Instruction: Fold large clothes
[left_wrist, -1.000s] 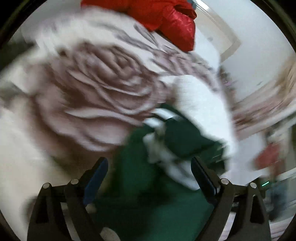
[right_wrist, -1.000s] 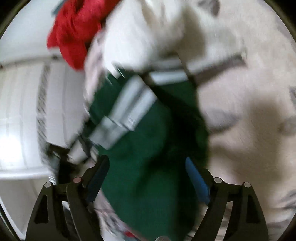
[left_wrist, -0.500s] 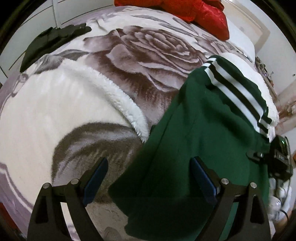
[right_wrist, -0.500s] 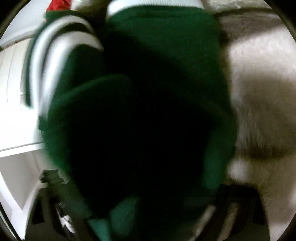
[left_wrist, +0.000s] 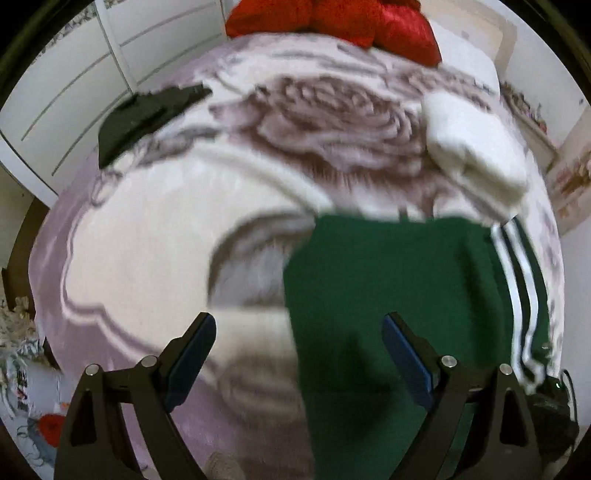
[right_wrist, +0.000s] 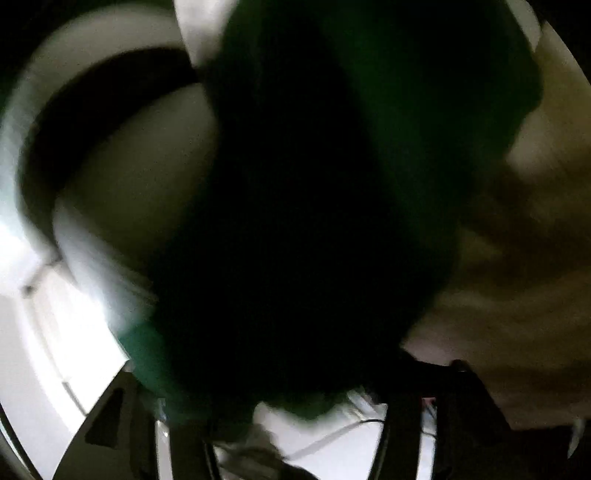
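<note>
Landmark = the green track garment (left_wrist: 388, 295) w/ white side stripes (left_wrist: 517, 295), prob. pants, lying on the rose-print blanket (left_wrist: 184, 240) that covers the bed. In the left wrist view the garment fills the lower right of the blanket; its left edge runs down between the two pads of the left gripper (left_wrist: 299, 354), so the right-hand pad sits over green cloth and the left-hand pad over bare blanket beside the garment. Left gripper jaws spread wide, pressing nothing, hovering above the cloth. Garment's long axis runs from the near edge of the bed away toward the far end; its far edge is a fairly straight line across, and the stripes follow the long axis down its right side. Just beyond that far edge, to the right, lies a folded white fleece item (left_wrist: 476, 147). Well beyond the garment, at the head of the bed, a red cushion (left_wrist: 351, 22); far left of the garment, a black piece of clothing (left_wrist: 144, 114) near the blanket's edge, white drawers (left_wrist: 74, 92) behind it. Right wrist view: dark, blurred; green cloth (right_wrist: 314, 221) bunches right up against the lens and over the right gripper (right_wrist: 295, 421), whose jaws have just been closing w/ cloth between them, though the pads are hidden, so whether they pinch it can't be told.
</note>
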